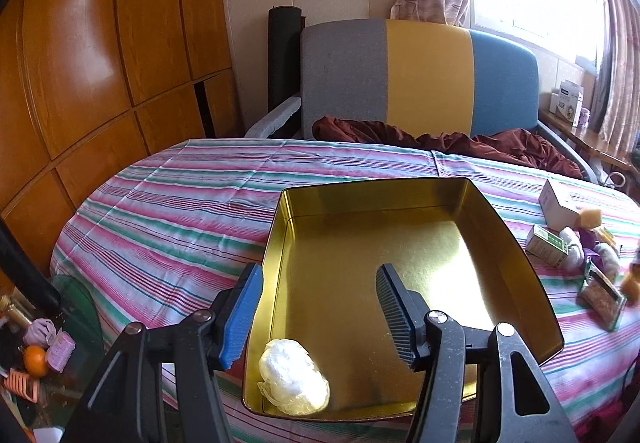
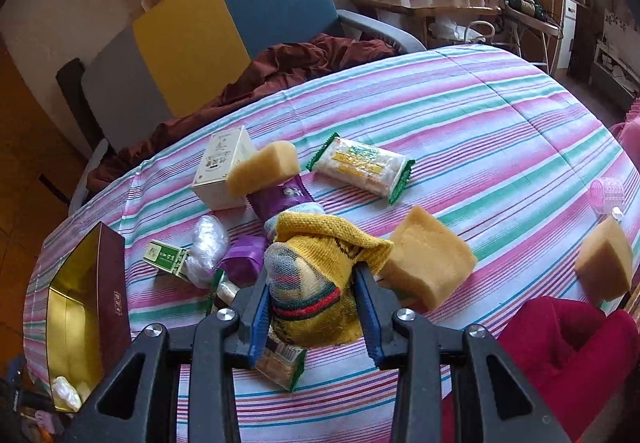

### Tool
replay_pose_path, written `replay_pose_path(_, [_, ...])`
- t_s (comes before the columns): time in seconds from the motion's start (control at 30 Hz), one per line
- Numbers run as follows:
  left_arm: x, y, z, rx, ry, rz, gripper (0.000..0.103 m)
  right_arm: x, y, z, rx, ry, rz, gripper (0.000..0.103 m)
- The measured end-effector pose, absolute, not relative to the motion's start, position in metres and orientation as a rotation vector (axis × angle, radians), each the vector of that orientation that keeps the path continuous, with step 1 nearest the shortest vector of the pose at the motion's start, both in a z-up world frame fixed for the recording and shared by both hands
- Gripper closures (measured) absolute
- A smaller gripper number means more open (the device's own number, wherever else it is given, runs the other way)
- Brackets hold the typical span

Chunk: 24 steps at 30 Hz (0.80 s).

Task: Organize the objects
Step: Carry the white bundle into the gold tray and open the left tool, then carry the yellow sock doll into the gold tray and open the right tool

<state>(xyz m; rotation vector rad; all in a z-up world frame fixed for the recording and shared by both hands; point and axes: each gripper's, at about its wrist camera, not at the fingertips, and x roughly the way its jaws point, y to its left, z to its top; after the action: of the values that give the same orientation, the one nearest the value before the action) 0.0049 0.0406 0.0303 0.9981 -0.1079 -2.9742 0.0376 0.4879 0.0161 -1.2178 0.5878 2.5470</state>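
- Left wrist view: one shiny gold tin (image 1: 400,243) sits on the striped tabletop (image 1: 180,211).
- One white lump in clear wrap (image 1: 294,381) lies in the tin's near left corner.
- The left gripper (image 1: 320,317) has its fingers wide open and holds nothing. One blue ribbed finger is outside the tin's left wall and the other is over the tin.
- A small pile of boxes and packets (image 1: 580,243) lies at the far right.

- Right wrist view: the right gripper (image 2: 314,313) has its fingers around one yellow knitted sock (image 2: 320,267), soft and woolly with red and green stripes. I cannot tell if they squeeze it.
- Three yellow sponge blocks (image 2: 430,263) lie around, with flat cut faces.
- One white box (image 2: 224,171) stands far left of the sock.
- One green-edged snack packet (image 2: 362,167) lies beyond the sock.
- The tin (image 2: 76,307) is at the near left.
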Motion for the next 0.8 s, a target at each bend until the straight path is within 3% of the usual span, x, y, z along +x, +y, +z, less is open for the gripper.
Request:
replay_pose_path(0.4, [-0.004, 0.021, 0.023, 1.050, -0.015, -2.925, 0.042, 0.001, 0.334, 0.044, -1.415, 0.420, 3.003, 0.065])
replay_pose_path(0.8, [-0.013, -0.036, 0.019, 1.017, 0.072, -2.758, 0.039, -0.025, 0.173, -0.010, -1.834, 0.073, 3.147, 0.065])
